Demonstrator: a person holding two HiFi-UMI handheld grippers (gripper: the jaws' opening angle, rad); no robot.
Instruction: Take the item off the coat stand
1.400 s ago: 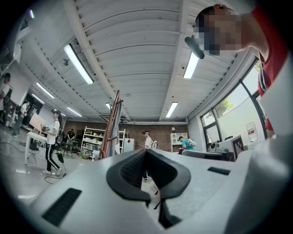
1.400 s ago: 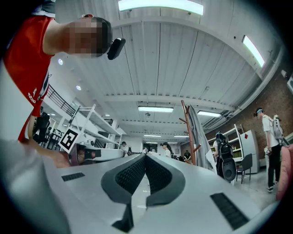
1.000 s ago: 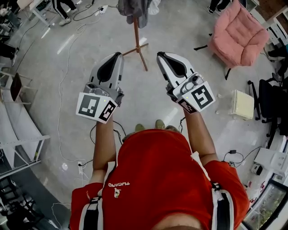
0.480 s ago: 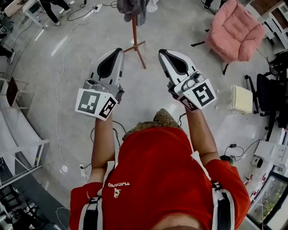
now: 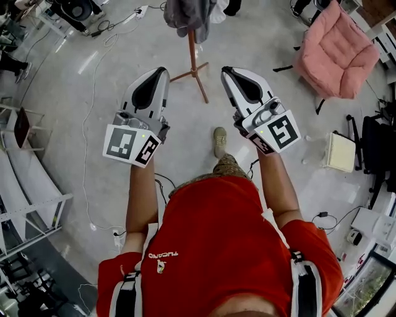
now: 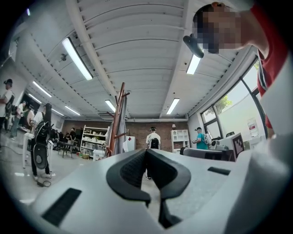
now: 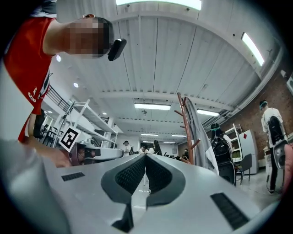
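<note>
While standing well apart from the coat stand [image 5: 195,59], holds the left gripper [image 5: 162,70] and the right gripper [image 5: 225,70] forward, side by side, above the floor [image 5: 192,127]. Shows both pairs of jaws pressed together, with nothing between them. Aims both roughly at the far side of the scene, toward the wooden stand on its spread legs. Finds the item, a grey garment [image 5: 185,13], draped over the top pegs and hanging down along the pole, far and slightly left of centre. Appears soft and loose, likely easy to slip off after a lift.

Seems to be in the approach step: nothing touched, garment not yet taken. Calls next, probably, for coming nearer to the stand, opening one pair of jaws, closing them on a fold of cloth near a peg, then lifting up and away to clear the peg. Risks tipping the light stand with a sideways drag. Leaves the pink armchair [image 5: 337,52] at the far right, well off the path.
</note>
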